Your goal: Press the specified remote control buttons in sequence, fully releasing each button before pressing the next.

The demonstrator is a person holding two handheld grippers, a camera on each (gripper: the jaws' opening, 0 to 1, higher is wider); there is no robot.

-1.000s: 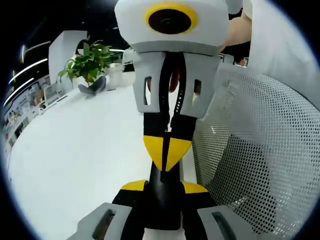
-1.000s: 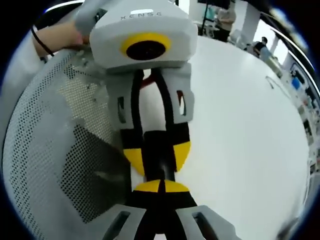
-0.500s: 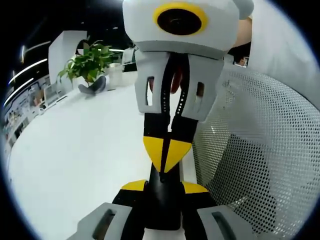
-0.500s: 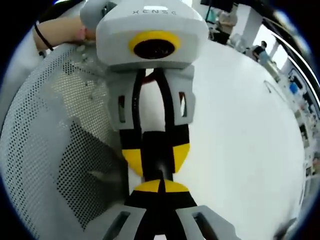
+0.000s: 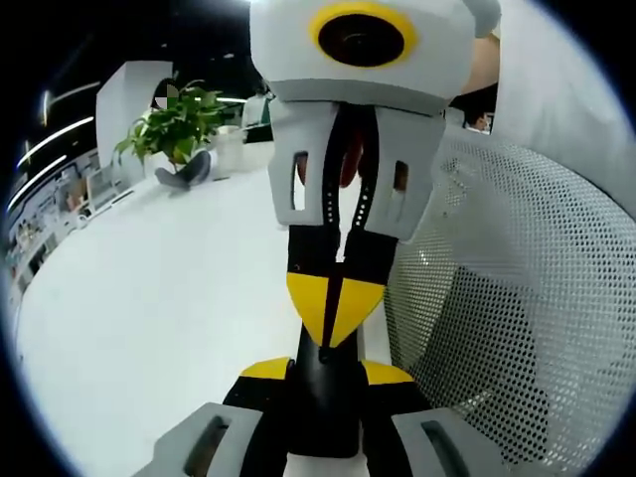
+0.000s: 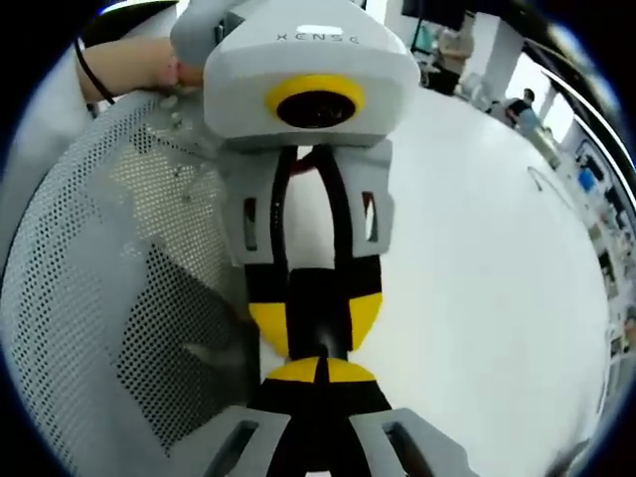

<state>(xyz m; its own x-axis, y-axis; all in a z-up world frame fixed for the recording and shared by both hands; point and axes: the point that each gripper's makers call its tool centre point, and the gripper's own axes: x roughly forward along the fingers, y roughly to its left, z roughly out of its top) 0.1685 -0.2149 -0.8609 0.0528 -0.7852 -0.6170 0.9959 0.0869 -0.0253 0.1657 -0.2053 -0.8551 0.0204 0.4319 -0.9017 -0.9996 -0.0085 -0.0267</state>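
Note:
A black remote control (image 5: 323, 417) stands between the yellow-tipped jaws of my left gripper (image 5: 326, 373), which is shut on it. My right gripper (image 5: 333, 313) comes down from the top of the left gripper view with its yellow tips shut together, and their point rests on the remote's near end. In the right gripper view, my right gripper (image 6: 318, 371) is shut with nothing held. It meets the remote (image 6: 318, 333) held by the left gripper (image 6: 316, 323) facing it. The remote's buttons are hidden.
A white mesh chair back (image 5: 517, 328) (image 6: 109, 298) is close beside both grippers. A white table (image 5: 159, 298) (image 6: 497, 278) lies on the other side, with a potted plant (image 5: 177, 124) at its far end. A person's hand (image 6: 129, 65) is behind the left gripper.
Both grippers have drifted slightly against each other, the facing gripper sitting a little further right in each view. The left gripper's hold and the tip contact are unchanged.

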